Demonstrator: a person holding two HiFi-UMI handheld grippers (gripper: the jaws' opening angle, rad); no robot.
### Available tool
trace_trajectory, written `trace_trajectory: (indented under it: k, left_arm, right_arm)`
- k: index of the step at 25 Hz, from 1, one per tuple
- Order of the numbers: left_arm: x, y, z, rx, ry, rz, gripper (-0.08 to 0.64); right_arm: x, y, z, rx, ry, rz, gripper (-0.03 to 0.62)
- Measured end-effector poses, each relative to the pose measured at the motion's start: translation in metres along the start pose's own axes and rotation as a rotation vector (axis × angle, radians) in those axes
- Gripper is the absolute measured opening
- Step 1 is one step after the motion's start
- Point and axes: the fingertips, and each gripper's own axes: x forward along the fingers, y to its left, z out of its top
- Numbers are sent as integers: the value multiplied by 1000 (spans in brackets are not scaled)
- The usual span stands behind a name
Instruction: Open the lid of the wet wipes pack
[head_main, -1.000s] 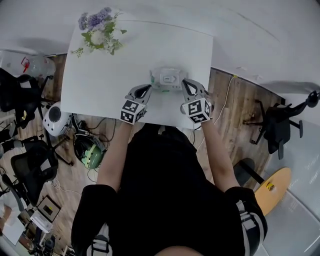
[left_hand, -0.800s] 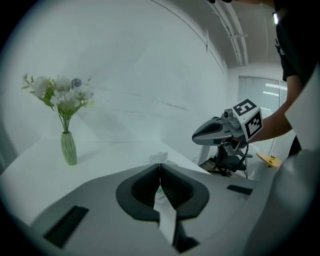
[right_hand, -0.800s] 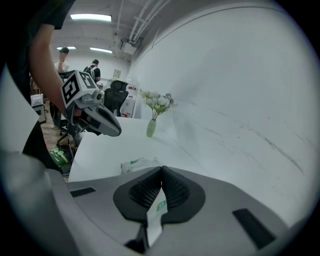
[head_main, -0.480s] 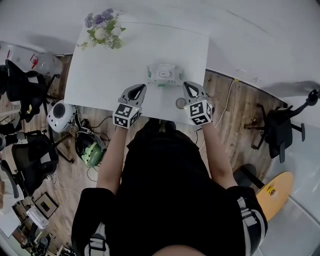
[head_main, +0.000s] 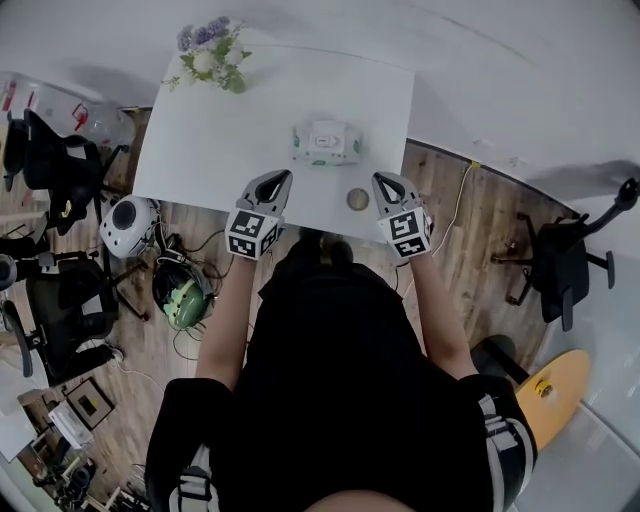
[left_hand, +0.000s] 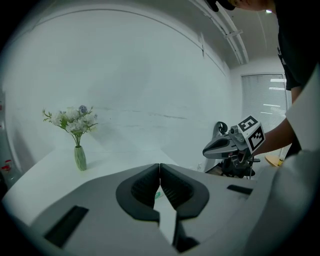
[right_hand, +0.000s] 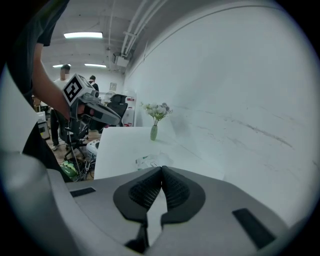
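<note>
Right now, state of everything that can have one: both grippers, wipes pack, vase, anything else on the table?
left gripper: shut, nothing between the jaws, apart from the pack.
right gripper: shut, empty, apart from the pack.
wet wipes pack: flat on the table, untouched; too small to tell whether the lid is open or shut.
flower vase: upright, far left corner.
small round object: lying near the front edge, apart from the pack.
</note>
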Motion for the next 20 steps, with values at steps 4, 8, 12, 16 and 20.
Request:
trace_trajectory:
  k: [4,8,12,16,20]
  left_arm:
    - [-7,-17,-1,1,-2,7,23]
    - [-15,-30,-6,7,-1,18,23]
    - [-24,-42,-13,6,5,32,23]
    - [-34,-55,-16,12,8,44,23]
    - [-40,-64,-17,14,3,54,23]
  right_arm:
    - [-16,3,-5,-2,-13,10,15]
    - [-28,10,-11,1,-26,26,15]
    - [-38,17,-19,-4,-32,41,15]
    - [-48,23,-26,-1,-42,51,15]
    - [-56,27,-24,10,-62,65,14]
